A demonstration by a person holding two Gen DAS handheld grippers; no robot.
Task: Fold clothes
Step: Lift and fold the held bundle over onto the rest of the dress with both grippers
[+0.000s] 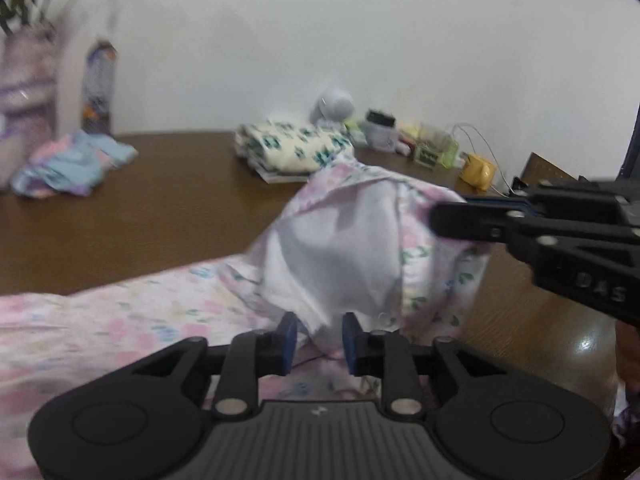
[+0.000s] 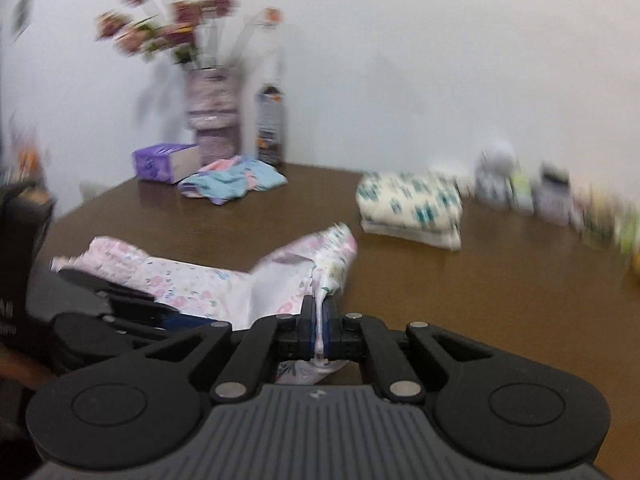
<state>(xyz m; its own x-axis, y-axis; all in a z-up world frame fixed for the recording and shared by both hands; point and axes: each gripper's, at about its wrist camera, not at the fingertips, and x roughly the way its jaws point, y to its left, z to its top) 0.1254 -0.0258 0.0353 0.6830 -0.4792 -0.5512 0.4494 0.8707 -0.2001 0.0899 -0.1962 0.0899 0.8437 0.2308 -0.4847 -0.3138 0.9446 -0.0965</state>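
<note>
Your right gripper had its fingers pressed together on a bunched edge of the pink floral garment, pinching it tight. Your left gripper had its fingers spread, with white lining cloth lying between them but not clamped.

From those fingers the garment rose in a loose peak and trailed away flat toward your left, partly off the near edge of the table. You had no tidy fold in it yet, so I judge this piece barely begun.

Beyond your fingers, a folded cream print stack looked finished, while a crumpled blue and pink cloth farther left waited.

Ahead of both grippers you had bare wood to lay the fold. The vase, bottle and small clutter stood well back by the wall.
</note>
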